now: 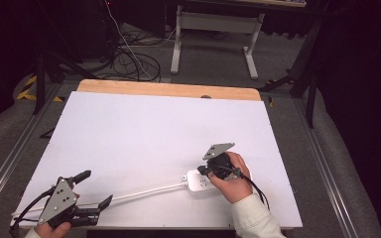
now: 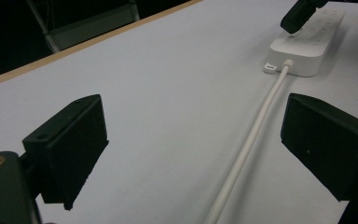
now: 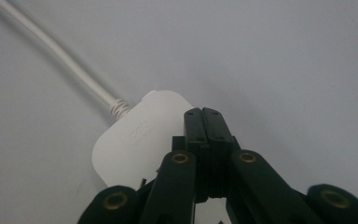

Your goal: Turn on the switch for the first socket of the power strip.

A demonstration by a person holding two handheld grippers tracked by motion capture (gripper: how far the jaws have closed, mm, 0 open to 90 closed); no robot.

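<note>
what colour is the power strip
White, with a white cord; the power strip shows best in the left gripper view.

- Power strip (image 1: 202,181) — white, flat, rounded corners, sockets facing up; it lies on the white table top (image 1: 154,134), toward that top's near right part
- Its white cord (image 1: 144,192) leaves the strip's left end and runs straight along the table top — toward the near left corner; it lies flat, unkinked
</note>
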